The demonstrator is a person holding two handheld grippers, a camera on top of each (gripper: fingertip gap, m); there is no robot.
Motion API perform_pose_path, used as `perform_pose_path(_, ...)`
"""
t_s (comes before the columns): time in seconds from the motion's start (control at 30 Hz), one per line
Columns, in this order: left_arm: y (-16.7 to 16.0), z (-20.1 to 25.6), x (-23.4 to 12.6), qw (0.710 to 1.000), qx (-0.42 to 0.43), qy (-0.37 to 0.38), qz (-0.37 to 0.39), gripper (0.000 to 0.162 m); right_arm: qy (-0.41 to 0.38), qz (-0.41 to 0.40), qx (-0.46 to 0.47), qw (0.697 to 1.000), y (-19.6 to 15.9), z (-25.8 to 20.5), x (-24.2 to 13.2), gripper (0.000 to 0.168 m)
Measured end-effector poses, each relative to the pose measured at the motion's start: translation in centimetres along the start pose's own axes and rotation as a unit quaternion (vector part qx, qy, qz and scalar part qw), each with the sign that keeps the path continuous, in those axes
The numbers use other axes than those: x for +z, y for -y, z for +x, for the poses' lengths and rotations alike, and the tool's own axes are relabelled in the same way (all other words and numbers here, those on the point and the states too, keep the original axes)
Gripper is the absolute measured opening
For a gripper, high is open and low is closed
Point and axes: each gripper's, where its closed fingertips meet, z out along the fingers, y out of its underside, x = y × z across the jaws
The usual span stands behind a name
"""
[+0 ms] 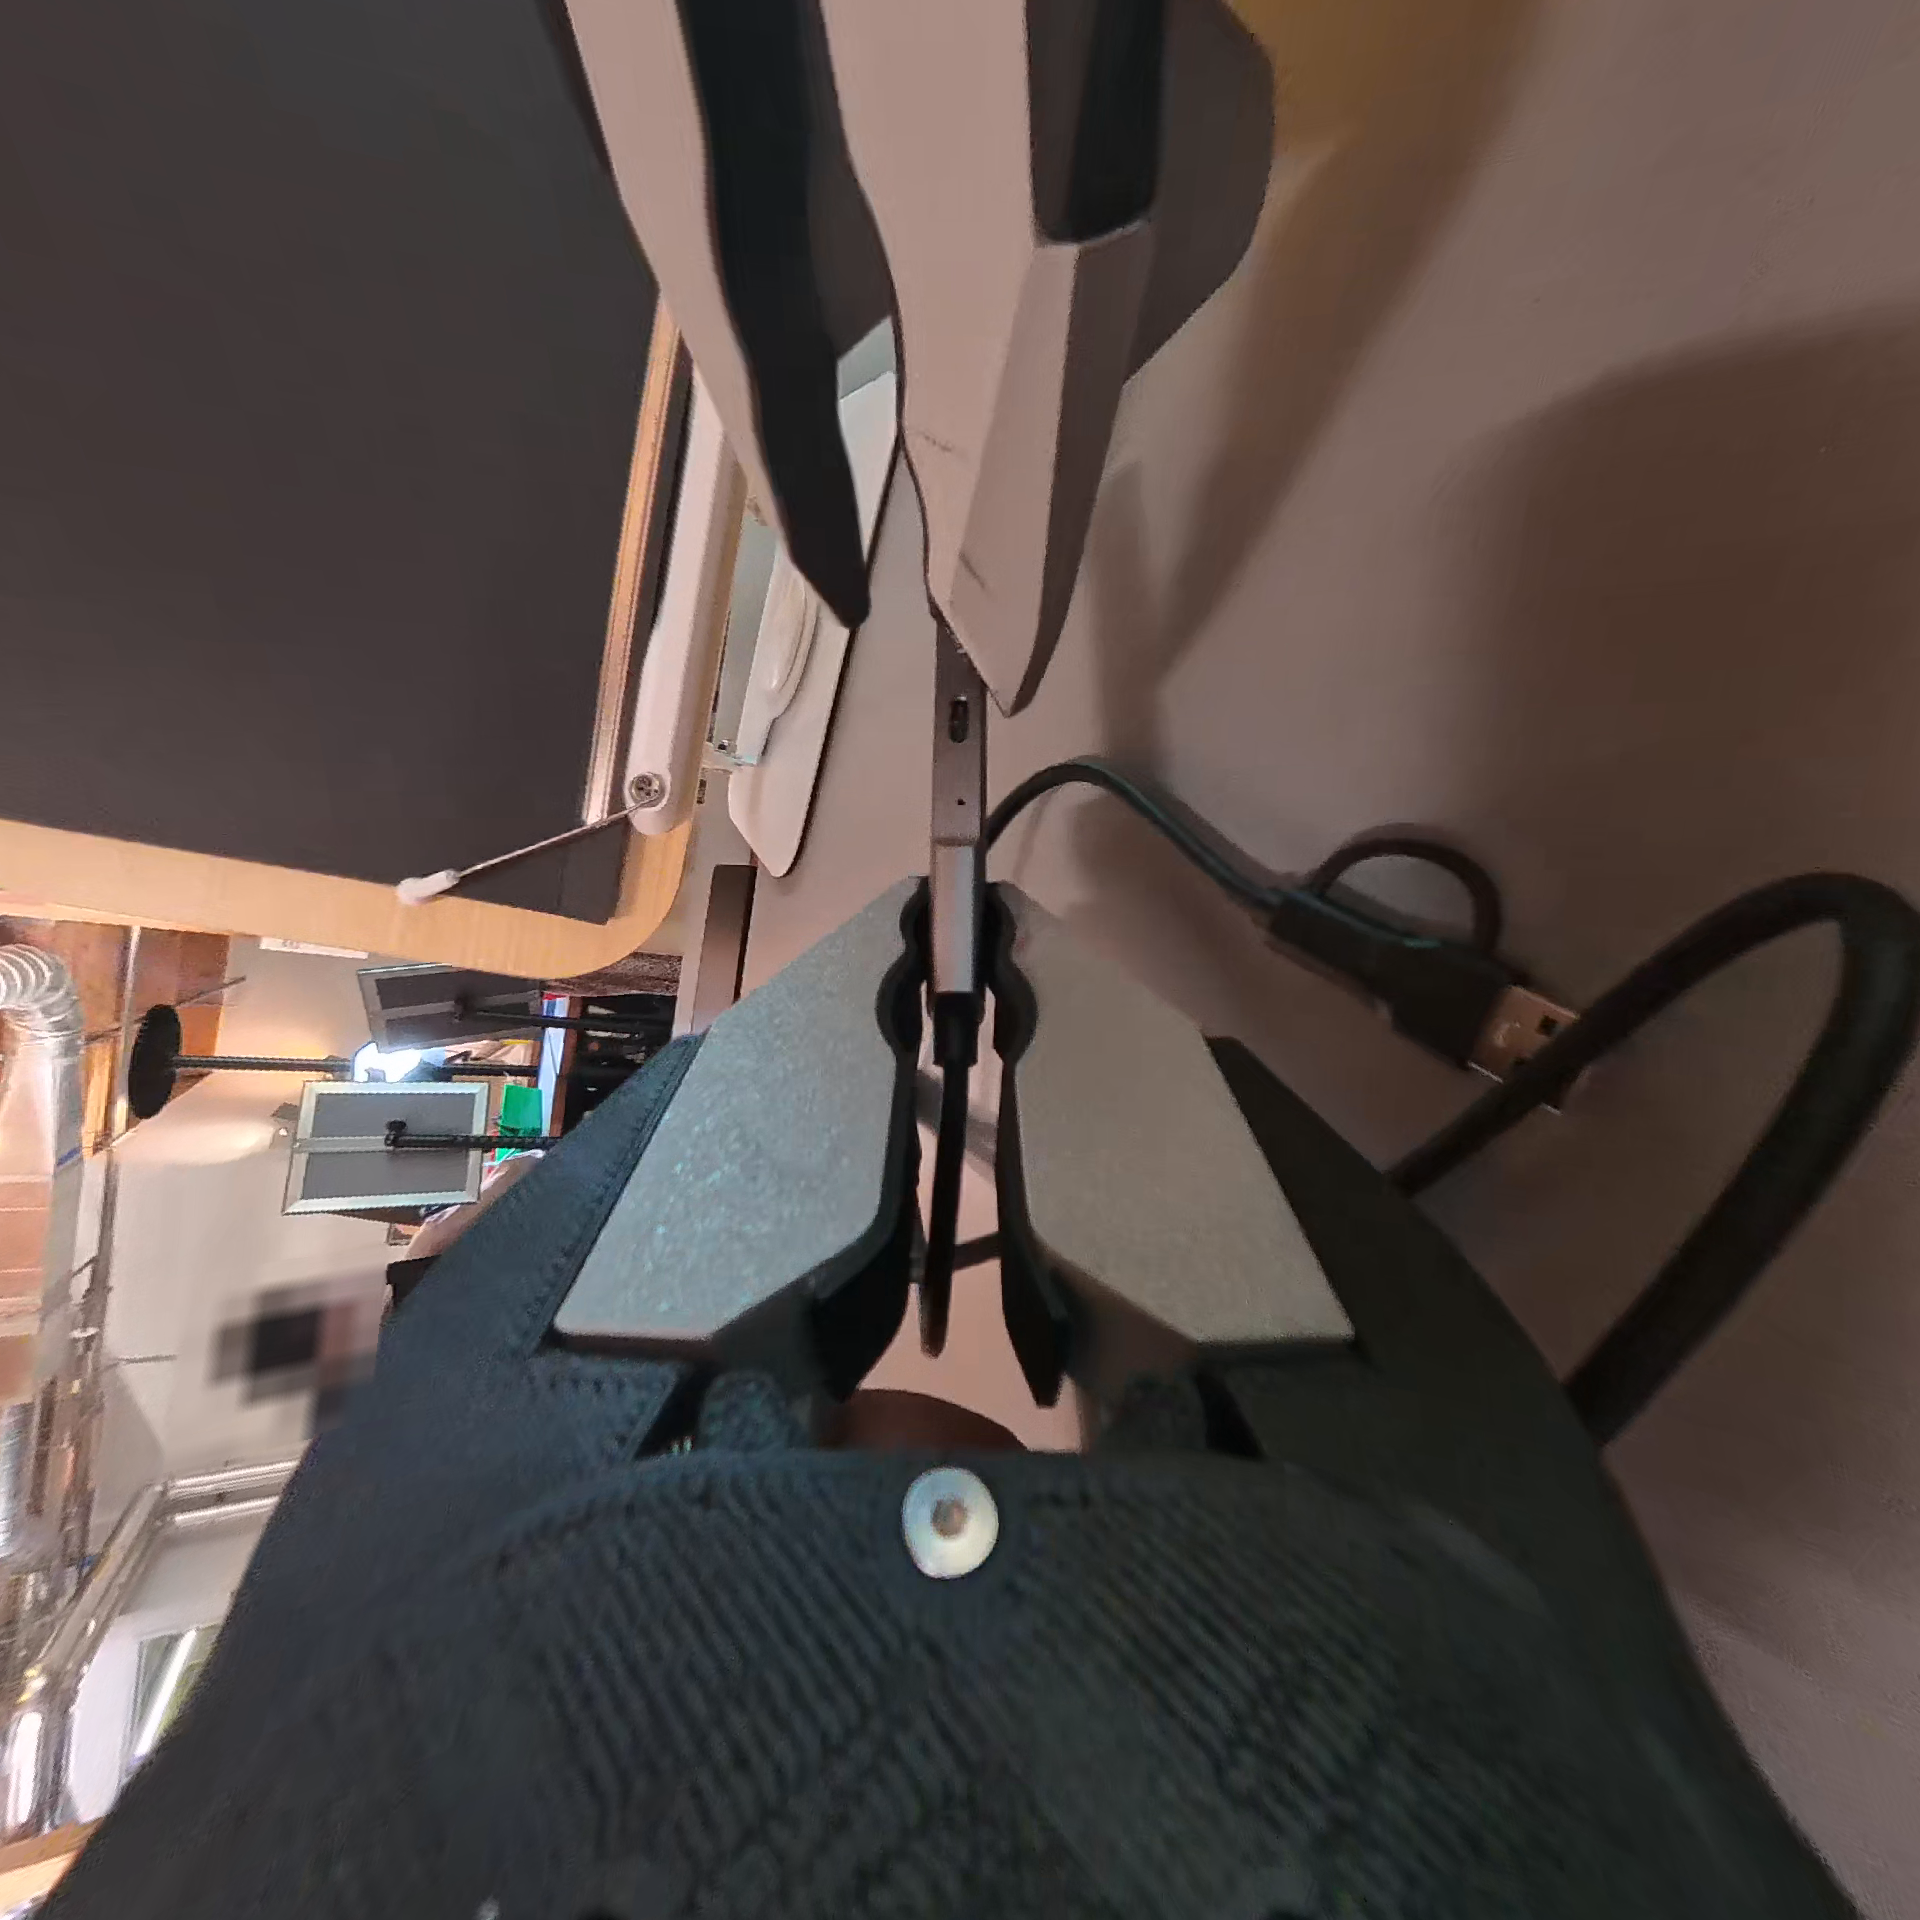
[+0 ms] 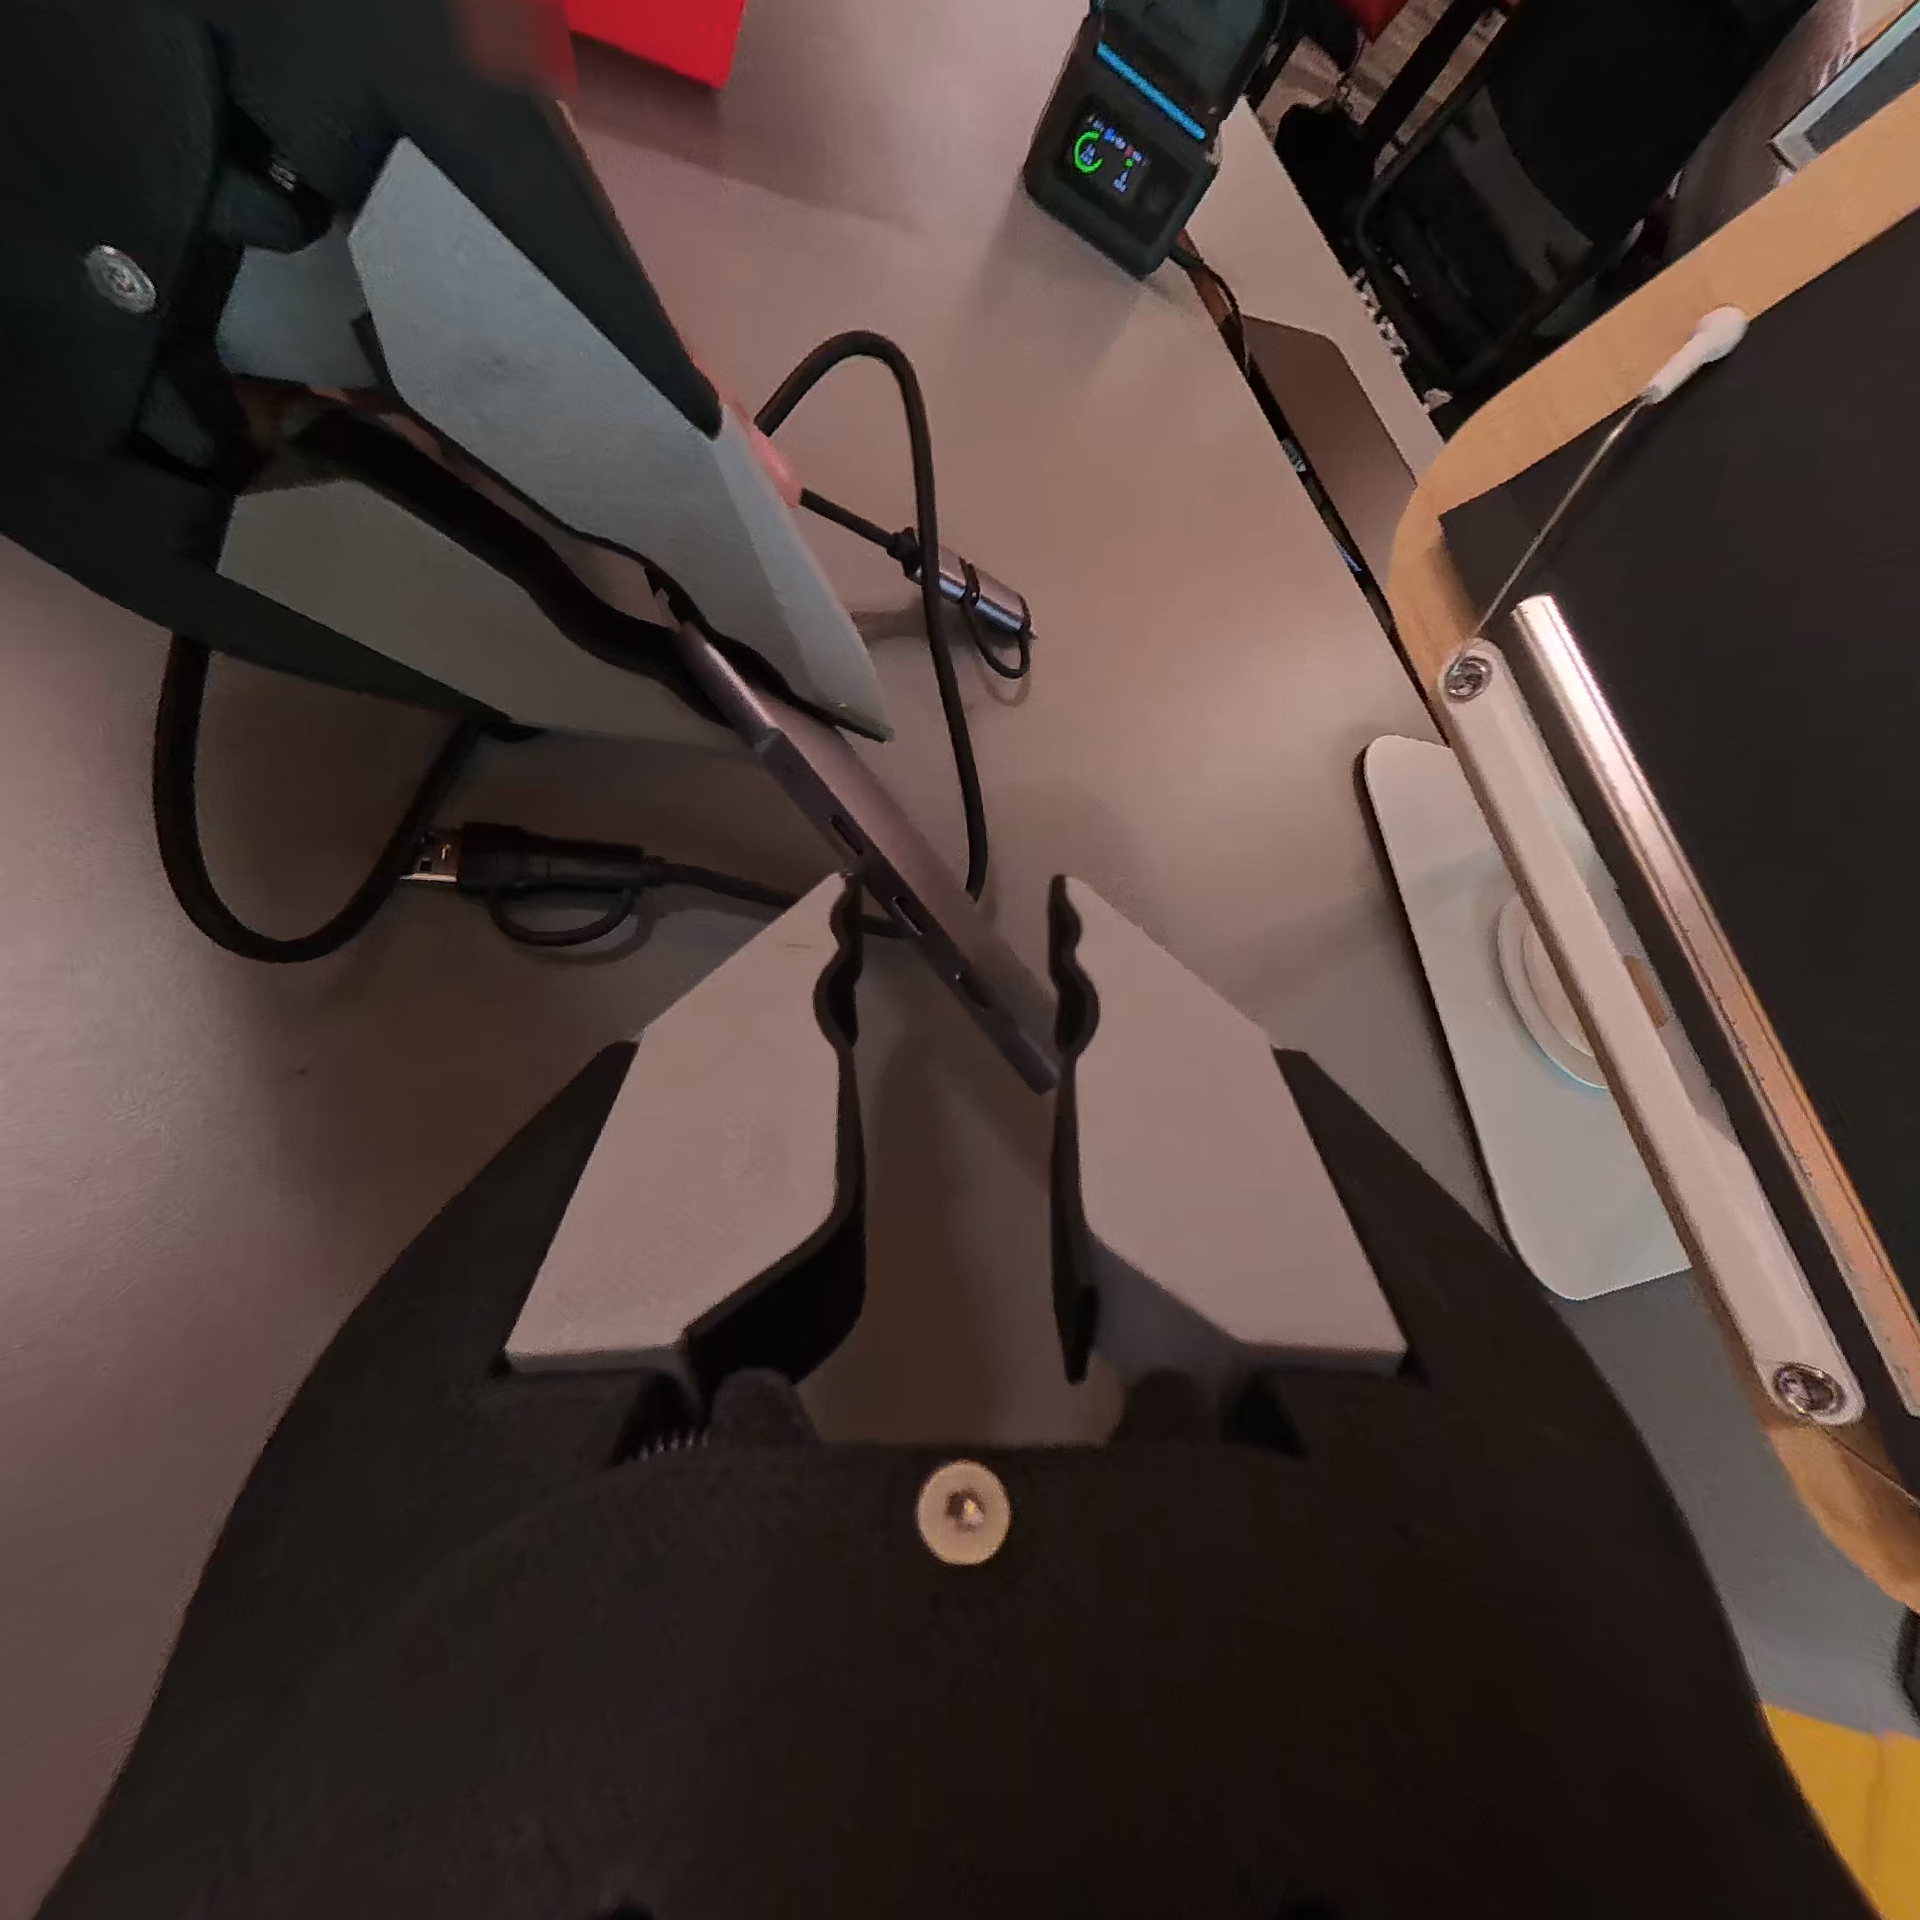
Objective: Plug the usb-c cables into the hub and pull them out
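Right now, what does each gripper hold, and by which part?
Left gripper clamps the grey hub by its cable end. Right gripper is open around the hub's far end, holding nothing.

It looked like a workshop or lab space. Left of the left fingers, a bare silver duct (image 1: 36, 1039) and pipes ran overhead. Beyond the right fingers, a small power unit with a lit screen (image 2: 1127, 156) stood on the pale desk (image 2: 1091, 520), wood-edged dark panel (image 2: 1766, 623) to their right.

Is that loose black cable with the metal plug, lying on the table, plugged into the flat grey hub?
No, out. The cable's metal plug lies on the table, apart from the hub.
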Motion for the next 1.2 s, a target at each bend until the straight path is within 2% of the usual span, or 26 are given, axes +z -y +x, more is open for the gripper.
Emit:
perform_pose_path(0.1, -0.1, 0.2, 0.1, 1.000, -0.002, -0.004, 0.002, 0.006, 0.009, -0.008, -0.003, 1.000, -0.3, -0.5, 0.3, 0.026)
perform_pose_path(0.37, 0.8, 1.2, 0.0, 0.999, 0.018, -0.017, 0.028, 0.006, 0.025, -0.049, -0.002, 0.998, -2.3, -1.4, 1.9, 0.026)
perform_pose_path(0.9, 0.4, 1.7, 0.4, 0.999, 0.026, -0.022, 0.022, 0.007, 0.025, -0.058, 0.010, 0.998, -2.9, -1.7, 2.7, 0.025)
perform_pose_path(1.03, 0.6, 1.7, 0.3, 0.999, 0.027, -0.022, 0.026, 0.006, 0.034, -0.054, 0.011, 0.998, -2.7, -2.0, 2.7, 0.030)
perform_pose_path(1.2, 0.7, 1.4, 0.3, 0.999, 0.018, -0.015, 0.028, 0.007, 0.013, -0.038, -0.009, 0.999, -2.0, -1.7, 2.3, 0.024)
